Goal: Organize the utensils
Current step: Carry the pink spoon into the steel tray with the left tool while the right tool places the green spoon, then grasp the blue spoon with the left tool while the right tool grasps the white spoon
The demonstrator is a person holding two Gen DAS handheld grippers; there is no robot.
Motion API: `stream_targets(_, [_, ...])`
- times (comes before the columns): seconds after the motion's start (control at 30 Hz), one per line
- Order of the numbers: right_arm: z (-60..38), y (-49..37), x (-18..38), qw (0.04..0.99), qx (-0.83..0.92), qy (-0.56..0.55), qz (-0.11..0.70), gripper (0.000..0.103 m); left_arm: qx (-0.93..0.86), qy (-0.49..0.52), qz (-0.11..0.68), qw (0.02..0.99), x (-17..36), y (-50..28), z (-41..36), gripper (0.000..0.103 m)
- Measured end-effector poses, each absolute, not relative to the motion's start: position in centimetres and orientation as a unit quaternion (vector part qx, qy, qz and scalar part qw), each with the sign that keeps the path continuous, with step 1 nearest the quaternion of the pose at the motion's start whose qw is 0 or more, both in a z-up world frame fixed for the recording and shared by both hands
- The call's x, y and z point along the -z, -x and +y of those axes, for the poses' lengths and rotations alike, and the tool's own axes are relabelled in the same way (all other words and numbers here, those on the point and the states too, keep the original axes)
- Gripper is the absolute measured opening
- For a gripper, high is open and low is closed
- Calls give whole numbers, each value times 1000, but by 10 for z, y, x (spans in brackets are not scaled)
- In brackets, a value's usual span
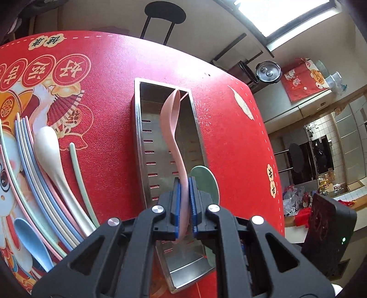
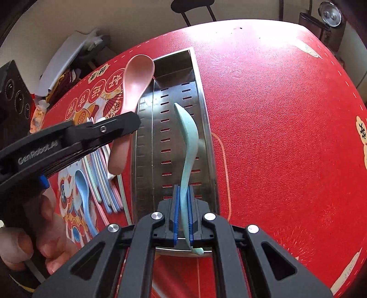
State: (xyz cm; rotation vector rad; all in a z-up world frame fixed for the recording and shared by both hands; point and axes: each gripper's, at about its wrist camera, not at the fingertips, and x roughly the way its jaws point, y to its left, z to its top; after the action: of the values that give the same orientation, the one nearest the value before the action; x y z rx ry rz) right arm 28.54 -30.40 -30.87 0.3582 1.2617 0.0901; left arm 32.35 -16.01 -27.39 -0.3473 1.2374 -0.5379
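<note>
My left gripper [image 1: 184,201] is shut on a pink spoon [image 1: 170,128], held by its handle above the steel slotted utensil holder [image 1: 140,137], bowl toward the far end. My right gripper [image 2: 183,211] is shut on a green spoon [image 2: 188,146] by its handle, above the same holder [image 2: 207,123]. In the right wrist view the left gripper [image 2: 128,125] and the pink spoon [image 2: 137,75] hang over the holder's left edge. The green spoon's bowl [image 1: 206,183] shows in the left wrist view to the right of my fingers.
On the red tablecloth [image 2: 286,114], left of the holder, lie a white spoon [image 1: 49,149], a blue spoon [image 1: 29,238] and several pastel chopsticks [image 1: 34,165]. A black stool [image 1: 164,11] stands beyond the far table edge. A black box [image 1: 328,231] sits at the right.
</note>
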Motion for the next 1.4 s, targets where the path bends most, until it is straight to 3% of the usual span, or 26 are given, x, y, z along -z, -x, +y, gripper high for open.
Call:
stream_targets(0.27, [-306,-292,322,781,-26,-170,600,6,229,137,589,763,292,-348,-183,12])
stream_targets(0.37, [-306,-293,321,780,-20,-171,602,8,232,133,586,765,288,-352,-186,23])
stream_targets(0.4, [-306,-292,318,782,-20,-172,599,10,234,134,582,767,284,-352,-184,27])
stream_targets(0.43, [-305,-292,315,784,-16,-169,597,22,238,134,577,770,279,-352,-182,31])
stream_targets(0.6, [-302,-276,284,815,-15,-148,560,44,238,127,541,796,246,-343,-150,41])
stream_targets(0.77, [-296,-257,259,845,-22,-129,518,60,223,84,497,834,214,-318,-98,70])
stream_targets(0.83, [-290,-250,253,855,-32,-127,503,63,207,64,475,853,205,-301,-74,88])
stream_targets(0.87, [-284,-249,250,858,-38,-124,497,64,199,59,468,859,202,-294,-64,90])
stream_targets(1.03, [-253,-243,248,867,-96,-107,478,76,157,40,488,858,221,-252,-12,97])
stream_targets(1.4, [-212,-238,274,850,-115,-62,511,78,112,77,555,821,306,-198,17,96])
